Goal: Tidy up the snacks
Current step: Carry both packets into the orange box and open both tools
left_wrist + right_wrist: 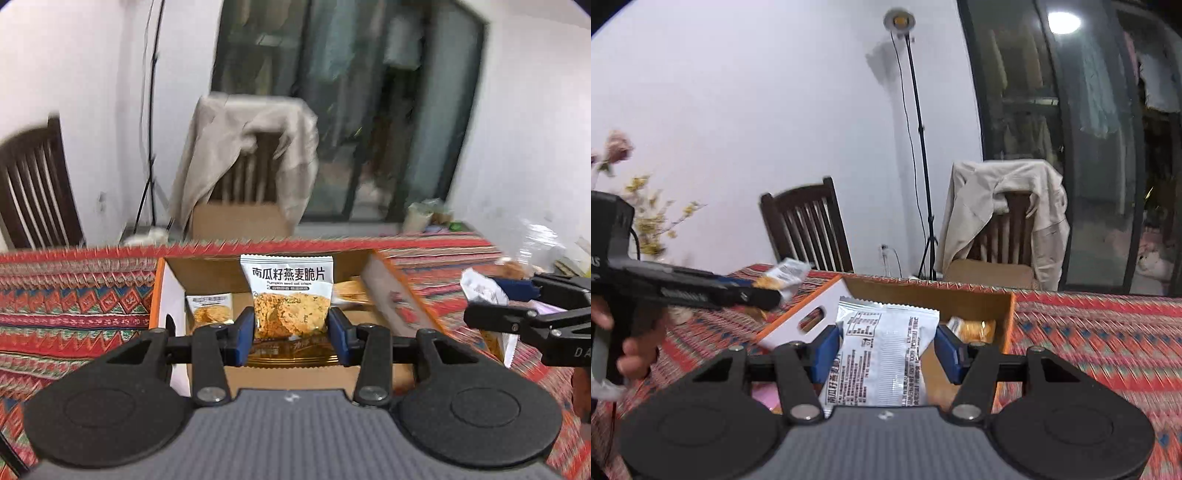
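Note:
My left gripper point(291, 328) is shut on an upright packet of pumpkin seed oat crisps point(288, 291), printed front facing me, above an open cardboard box with orange edges point(168, 291). Other packets point(208, 310) lie inside the box. My right gripper point(493, 301) comes in from the right, shut on a white packet point(480, 286). In the right wrist view, my right gripper point(886, 347) grips that packet point(886, 354) by its sides, silver back towards me, over the same box point(923, 293). My left gripper point(768, 290) with its packet point(786, 273) is at the left, held by a hand point(635, 350).
A red patterned tablecloth point(1100, 339) covers the table. Behind it stand a dark wooden chair point(809, 229), a second chair with a beige jacket point(1001, 206), a lamp stand point(919, 147) and a glass door. Flowers point(650, 218) are at the left, and jars point(424, 214) at the table's far right.

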Action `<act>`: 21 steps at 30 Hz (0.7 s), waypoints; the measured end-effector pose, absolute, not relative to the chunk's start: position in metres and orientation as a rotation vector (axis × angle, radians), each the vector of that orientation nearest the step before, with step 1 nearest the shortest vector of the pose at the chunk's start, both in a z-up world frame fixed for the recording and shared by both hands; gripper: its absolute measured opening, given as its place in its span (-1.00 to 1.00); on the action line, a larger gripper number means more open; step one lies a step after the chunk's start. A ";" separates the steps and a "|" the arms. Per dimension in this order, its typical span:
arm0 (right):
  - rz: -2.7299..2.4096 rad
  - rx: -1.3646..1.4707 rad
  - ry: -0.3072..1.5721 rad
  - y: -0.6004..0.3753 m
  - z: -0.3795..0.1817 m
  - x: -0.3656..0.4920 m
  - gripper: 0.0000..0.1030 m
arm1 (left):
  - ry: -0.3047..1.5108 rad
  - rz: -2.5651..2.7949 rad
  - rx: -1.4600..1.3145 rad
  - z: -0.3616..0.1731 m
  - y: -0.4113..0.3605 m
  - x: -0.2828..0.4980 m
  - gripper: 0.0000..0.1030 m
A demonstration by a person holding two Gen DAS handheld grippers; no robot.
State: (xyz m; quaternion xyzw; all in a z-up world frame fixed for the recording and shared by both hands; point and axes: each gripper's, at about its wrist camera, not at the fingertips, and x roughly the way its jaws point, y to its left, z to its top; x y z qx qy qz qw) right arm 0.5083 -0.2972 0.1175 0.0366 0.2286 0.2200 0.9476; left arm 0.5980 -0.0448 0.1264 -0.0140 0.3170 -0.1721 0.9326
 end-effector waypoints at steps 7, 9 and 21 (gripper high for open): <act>0.354 0.022 0.756 -0.239 0.073 0.686 0.10 | 0.818 -0.305 -0.074 0.070 -0.052 0.716 -0.17; 0.311 0.000 0.856 -0.227 0.049 0.726 0.10 | 0.846 -0.283 -0.068 0.058 -0.054 0.734 -0.16; 0.283 -0.036 0.913 -0.212 0.019 0.763 0.40 | 0.847 -0.270 -0.056 0.059 -0.052 0.739 0.22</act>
